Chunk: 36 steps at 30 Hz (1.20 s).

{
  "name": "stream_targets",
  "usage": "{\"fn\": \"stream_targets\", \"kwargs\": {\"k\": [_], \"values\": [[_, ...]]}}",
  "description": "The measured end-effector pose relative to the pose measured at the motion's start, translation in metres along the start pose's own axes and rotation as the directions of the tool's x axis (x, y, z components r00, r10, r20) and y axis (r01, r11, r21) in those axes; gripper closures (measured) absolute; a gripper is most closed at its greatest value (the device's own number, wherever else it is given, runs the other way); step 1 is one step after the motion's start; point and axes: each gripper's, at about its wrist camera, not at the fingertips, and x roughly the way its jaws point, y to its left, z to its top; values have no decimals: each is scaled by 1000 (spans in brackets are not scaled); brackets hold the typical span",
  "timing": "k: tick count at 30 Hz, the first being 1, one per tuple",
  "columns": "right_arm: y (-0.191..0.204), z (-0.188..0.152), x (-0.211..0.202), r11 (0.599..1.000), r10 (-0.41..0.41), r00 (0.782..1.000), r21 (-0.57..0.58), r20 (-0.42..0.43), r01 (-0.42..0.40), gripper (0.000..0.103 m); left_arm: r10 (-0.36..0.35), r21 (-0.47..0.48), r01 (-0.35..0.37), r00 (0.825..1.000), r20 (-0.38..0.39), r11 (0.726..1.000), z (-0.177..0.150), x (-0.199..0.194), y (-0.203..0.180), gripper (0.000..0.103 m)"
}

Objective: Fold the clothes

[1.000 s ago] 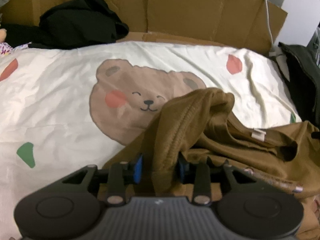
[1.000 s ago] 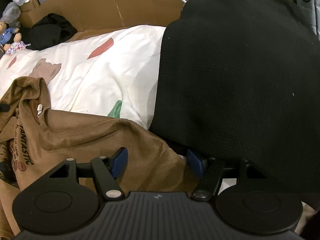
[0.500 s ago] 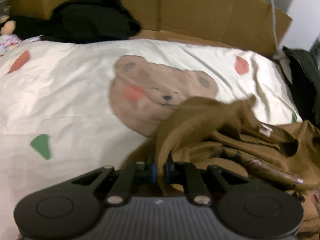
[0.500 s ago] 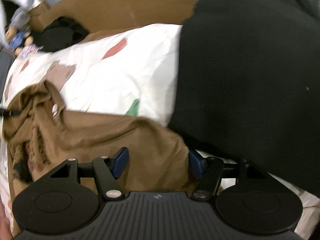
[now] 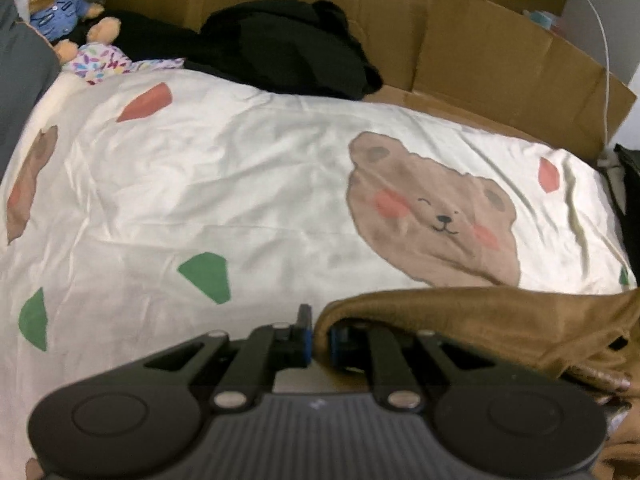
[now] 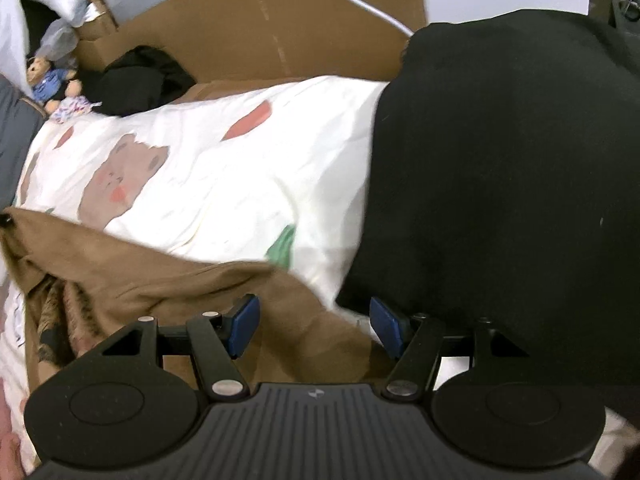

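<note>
While the left gripper is clamped on an edge of the brown shirt, the right gripper stands with its fingers spread wide, holding nothing, over another part of the same shirt. The shirt lies rumpled along the near side of the bed, on the white bear-print cover, with a stretch of it pulled taut toward the left grip. To do this step well, I judge the right fingers should close on a matching edge or corner, so both grips can draw the cloth flat before any fold; a pinch in mid-cloth would only bunch it.

Open cover stretches ahead and to the left, good room for spreading. On the right a black garment lies just beside the right fingers and could be caught. Cardboard walls the far edge, with a dark clothes pile and a teddy bear against it.
</note>
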Motion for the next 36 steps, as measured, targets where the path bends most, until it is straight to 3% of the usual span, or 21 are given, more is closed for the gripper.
{"fn": "stream_targets", "kwargs": {"k": [16,22,26,30,35,36], "values": [[36,48,40,965,58,994,-250,-89,-79,40,49,-24,-50,998,-46,998,-11,4,24,94],[45,48,75,910,46,969,-390,-242,-141,47,53,-21,-54,997,-55,998,-12,8,23,94],[48,43,82,894,35,969,-426,-246,-140,47,58,-14,-59,996,-62,998,-13,11,21,94],[57,39,73,859,17,977,-497,-214,-123,54,53,-17,-54,997,-64,998,-13,9,23,94],[71,35,60,792,24,984,-598,-178,-127,56,57,-16,-58,996,-76,998,-14,12,22,94],[73,35,61,776,17,983,-618,-181,-127,61,56,-16,-57,995,-79,998,-14,13,22,94]]}}
